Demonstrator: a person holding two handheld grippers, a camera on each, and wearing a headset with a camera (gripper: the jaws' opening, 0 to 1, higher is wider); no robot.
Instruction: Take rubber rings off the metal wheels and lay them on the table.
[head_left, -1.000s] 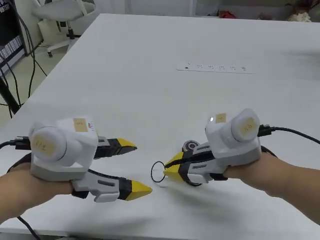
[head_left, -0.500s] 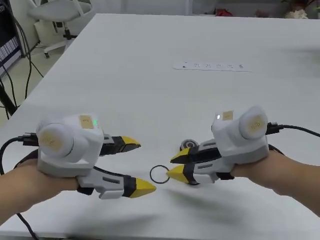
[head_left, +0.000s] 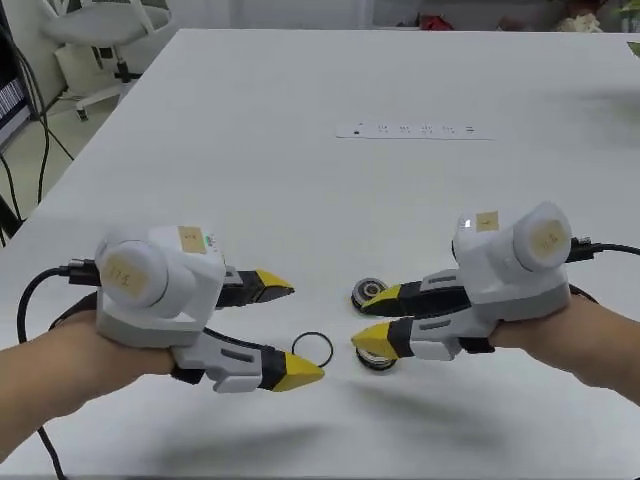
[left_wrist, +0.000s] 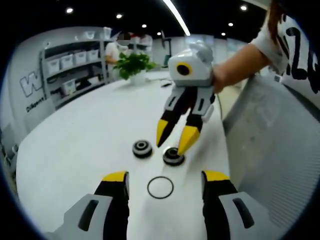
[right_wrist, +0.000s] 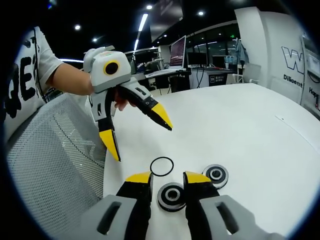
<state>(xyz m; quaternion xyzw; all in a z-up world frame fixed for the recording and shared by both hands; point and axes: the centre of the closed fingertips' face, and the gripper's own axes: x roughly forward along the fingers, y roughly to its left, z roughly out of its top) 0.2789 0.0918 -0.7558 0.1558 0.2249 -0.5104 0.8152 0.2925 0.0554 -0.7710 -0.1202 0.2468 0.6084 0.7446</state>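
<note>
One ring (head_left: 312, 348) lay free and flat on the table (head_left: 300, 150), so that part of the job looked done. Two wheels sat close by, and both showed a dark outer band in the right gripper view, so I judged at least one ring was left to peel; which wheel the loose ring came from could not be told. The left gripper (head_left: 298, 331) was spread wide and held nothing. In its own view the ring (left_wrist: 160, 187) lay on the table between its jaws, at 6 o'clock from the tips. The right gripper (head_left: 372, 317) was partly spread and also empty. Its jaws stood on either side of the near wheel (right_wrist: 171, 196), though whether they touched it was unclear. From that gripper's tips (right_wrist: 167, 177) the ring (right_wrist: 161, 166) lay just beyond at 12 o'clock, apart from both wheels, and the far wheel (right_wrist: 216, 175) sat at 3 o'clock. In the head view the ring was at 8 o'clock from the right gripper, between the two grippers.
</note>
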